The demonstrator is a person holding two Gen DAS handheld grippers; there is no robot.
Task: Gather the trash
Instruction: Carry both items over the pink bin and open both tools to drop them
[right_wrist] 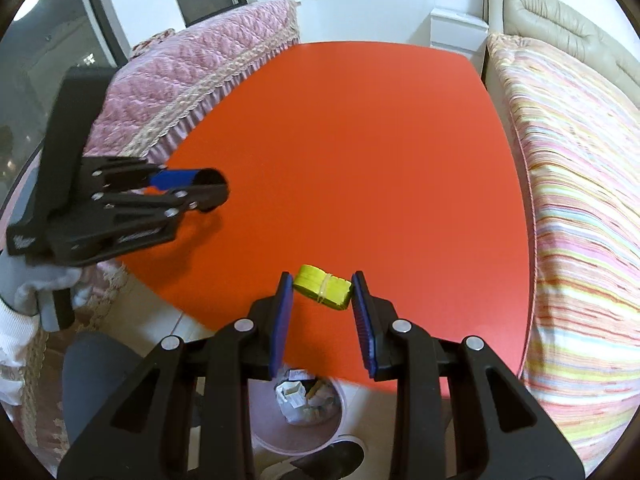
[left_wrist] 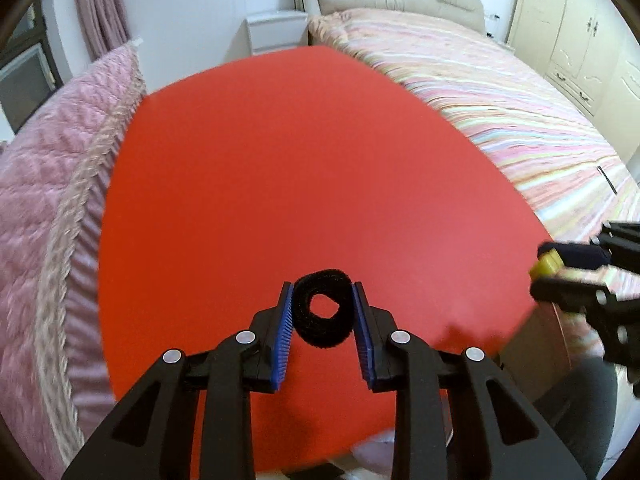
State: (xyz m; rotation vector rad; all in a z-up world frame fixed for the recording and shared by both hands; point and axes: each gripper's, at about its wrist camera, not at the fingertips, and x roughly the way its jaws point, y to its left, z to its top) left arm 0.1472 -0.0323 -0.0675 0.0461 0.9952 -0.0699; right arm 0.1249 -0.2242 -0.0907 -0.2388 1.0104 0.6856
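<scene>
My left gripper [left_wrist: 322,286] is shut on a black fuzzy ring-shaped roll [left_wrist: 324,337], with its blue pads pressing both sides, above the red table [left_wrist: 280,160]. My right gripper [right_wrist: 322,278] is shut on a yellow bundle [right_wrist: 322,292] bound by a rubber band, over the table's near edge. In the right wrist view the left gripper [right_wrist: 208,190] hangs at the left with the dark roll [right_wrist: 210,178] at its tips. The right gripper [left_wrist: 560,276] and its yellow bundle [left_wrist: 548,266] show at the right edge of the left wrist view. A pink bin [right_wrist: 280,450] holding crumpled paper [right_wrist: 300,400] stands on the floor below.
A bed with a striped cover [right_wrist: 580,200] runs along the table's right side. A pink quilted cover [right_wrist: 192,80] lies along its left side. A white nightstand [right_wrist: 456,28] stands behind the table. A white-gloved hand [right_wrist: 24,320] holds the left gripper's handle.
</scene>
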